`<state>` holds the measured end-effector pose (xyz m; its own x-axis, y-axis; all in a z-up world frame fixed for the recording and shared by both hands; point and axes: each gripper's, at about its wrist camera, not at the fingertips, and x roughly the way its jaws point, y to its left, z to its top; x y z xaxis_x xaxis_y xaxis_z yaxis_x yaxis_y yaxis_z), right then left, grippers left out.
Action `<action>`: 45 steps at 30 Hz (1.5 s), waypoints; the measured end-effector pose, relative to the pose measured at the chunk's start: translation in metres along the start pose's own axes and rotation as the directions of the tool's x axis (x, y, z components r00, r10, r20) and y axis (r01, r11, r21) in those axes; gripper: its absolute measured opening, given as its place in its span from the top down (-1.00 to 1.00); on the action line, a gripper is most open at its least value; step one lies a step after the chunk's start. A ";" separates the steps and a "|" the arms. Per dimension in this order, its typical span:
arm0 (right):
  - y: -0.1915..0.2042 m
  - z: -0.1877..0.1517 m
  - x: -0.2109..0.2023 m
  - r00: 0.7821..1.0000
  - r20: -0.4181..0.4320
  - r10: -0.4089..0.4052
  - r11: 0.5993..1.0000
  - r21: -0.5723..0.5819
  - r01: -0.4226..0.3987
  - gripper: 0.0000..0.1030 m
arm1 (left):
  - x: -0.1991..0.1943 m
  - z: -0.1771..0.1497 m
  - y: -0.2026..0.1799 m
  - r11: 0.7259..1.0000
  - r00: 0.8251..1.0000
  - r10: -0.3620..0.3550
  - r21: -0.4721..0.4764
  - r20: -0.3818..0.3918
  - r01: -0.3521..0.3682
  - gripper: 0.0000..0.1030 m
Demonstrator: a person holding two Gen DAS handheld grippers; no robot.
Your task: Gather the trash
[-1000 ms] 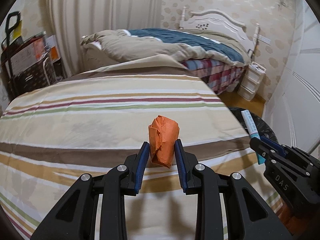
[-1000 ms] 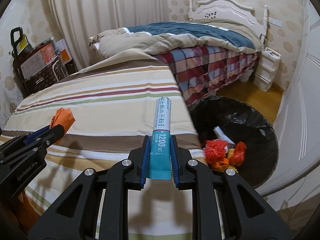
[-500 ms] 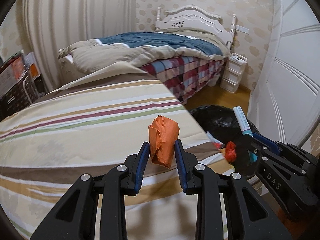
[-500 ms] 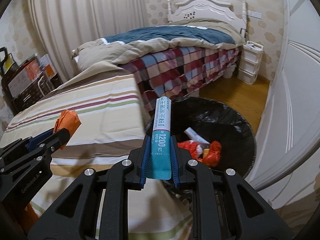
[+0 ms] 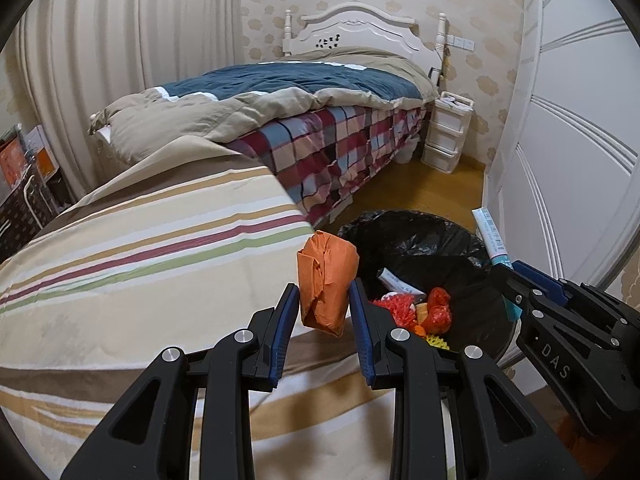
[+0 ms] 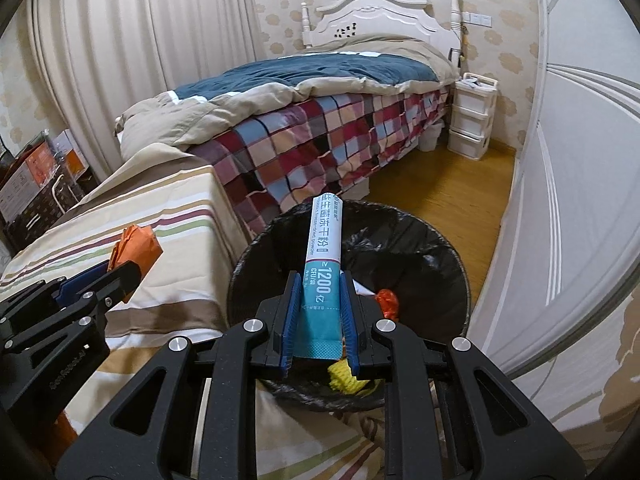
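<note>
My left gripper (image 5: 325,300) is shut on a crumpled orange paper wad (image 5: 326,280), held above the striped bedcover's right edge, just left of the bin. My right gripper (image 6: 320,292) is shut on a long teal-and-white sachet (image 6: 324,264) and holds it over the black-lined trash bin (image 6: 440,248). The bin (image 5: 420,236) holds red, orange and yellow trash (image 5: 436,312). The right gripper with the sachet (image 5: 492,240) shows at the right of the left wrist view. The orange wad (image 6: 136,246) shows at the left of the right wrist view.
The striped bedcover (image 5: 140,264) lies left of the bin. A bed with a plaid cover (image 6: 320,140) stands behind it. A white drawer unit (image 6: 472,116) stands by the headboard. White wardrobe doors (image 6: 580,160) close the right side. Wooden floor (image 6: 452,188) lies beyond the bin.
Both grippers have swung right from over the striped bedcover toward the bin. The sachet now hangs over the bin opening and the orange wad is near the bedcover's edge. Both grips are unchanged.
</note>
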<state>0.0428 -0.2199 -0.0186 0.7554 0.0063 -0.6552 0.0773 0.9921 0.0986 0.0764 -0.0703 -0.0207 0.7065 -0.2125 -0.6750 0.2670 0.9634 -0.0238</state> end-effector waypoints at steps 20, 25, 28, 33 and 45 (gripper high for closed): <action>-0.035 0.010 0.034 0.998 -0.042 -0.036 0.998 0.053 0.038 0.60 | 0.047 0.020 -0.032 0.998 0.999 0.002 0.056 -0.032 -0.001 0.41; -0.041 0.010 0.043 0.998 -0.052 -0.043 0.996 0.071 0.046 0.28 | 0.049 0.019 -0.035 0.998 0.999 0.009 0.054 -0.034 -0.007 0.06; -0.042 0.008 0.042 0.998 -0.050 -0.049 0.995 0.082 0.053 0.22 | 0.046 0.018 -0.033 0.999 1.000 0.018 0.044 -0.020 -0.017 -0.19; -0.041 0.004 0.036 0.997 -0.041 -0.064 0.994 0.083 0.067 0.05 | 0.038 0.019 -0.029 0.999 0.999 0.032 0.030 -0.003 -0.032 -0.43; -0.023 0.001 -0.001 0.996 0.023 -0.089 0.995 0.046 0.088 -0.30 | 0.000 0.007 -0.009 0.996 0.995 0.086 0.006 0.046 -0.086 -0.58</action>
<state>0.0413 -0.2426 -0.0196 0.7604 -0.0853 -0.6439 0.1733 0.9820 0.0745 0.0780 -0.0803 -0.0153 0.7561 -0.1363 -0.6401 0.2088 0.9772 0.0385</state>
